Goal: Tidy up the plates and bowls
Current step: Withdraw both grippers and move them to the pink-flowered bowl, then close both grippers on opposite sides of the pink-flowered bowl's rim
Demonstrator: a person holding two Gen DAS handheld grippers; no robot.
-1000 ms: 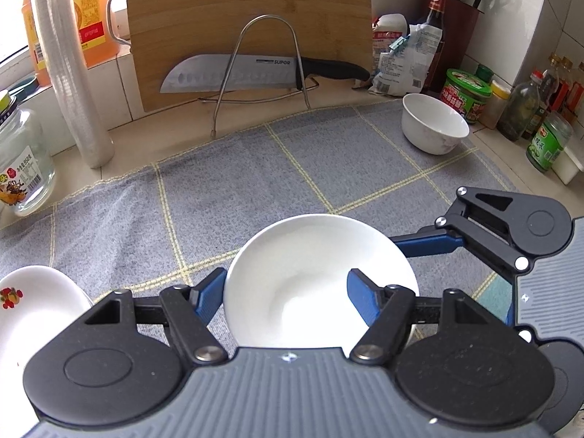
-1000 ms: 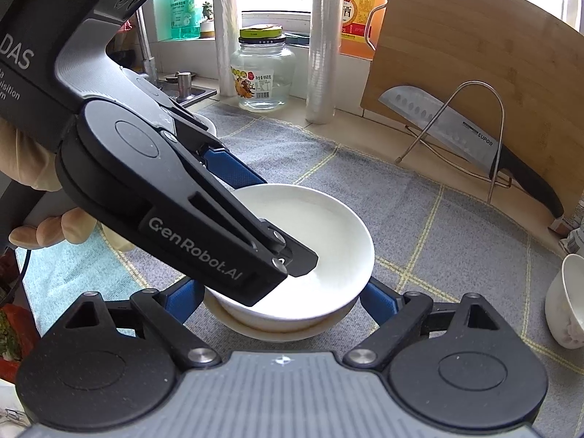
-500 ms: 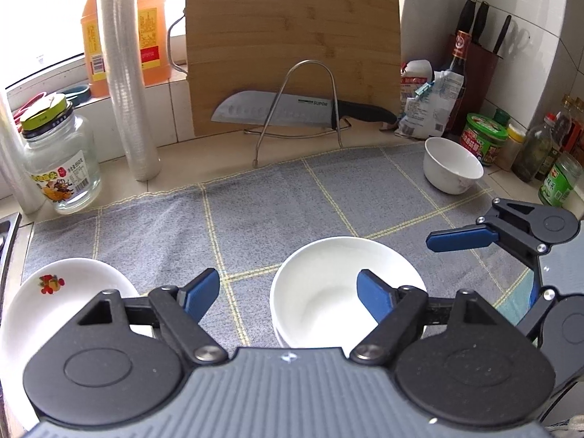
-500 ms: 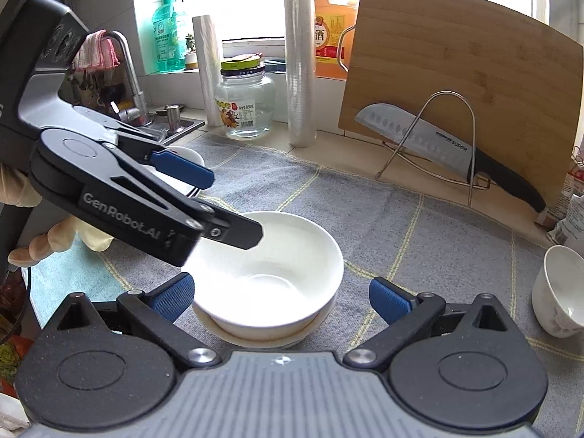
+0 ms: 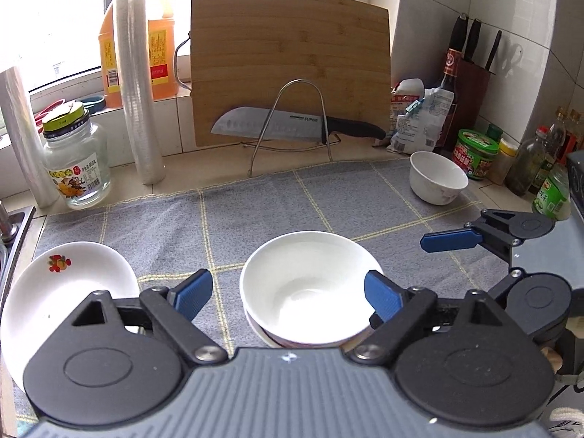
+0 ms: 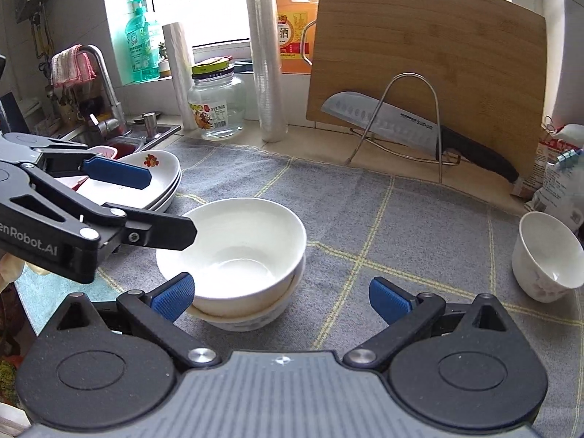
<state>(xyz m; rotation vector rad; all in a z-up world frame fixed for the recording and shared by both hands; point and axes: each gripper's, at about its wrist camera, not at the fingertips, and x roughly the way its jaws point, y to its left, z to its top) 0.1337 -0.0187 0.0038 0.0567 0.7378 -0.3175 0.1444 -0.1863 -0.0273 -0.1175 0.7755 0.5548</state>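
Left wrist view: my left gripper (image 5: 283,294) angles down over the stacked bowls (image 5: 306,288) on the grey cloth (image 5: 255,211), jaws opening, pads clear of the rim; a second ago they pinched it. Right wrist view: my right gripper (image 6: 283,295) stands fully spread, empty, pulled back from the stack; a small bowl (image 6: 547,255) sits far right.

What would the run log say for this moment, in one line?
bowl nested in lower bowl | left gripper opening, clear | right gripper open, empty | small bowl apart
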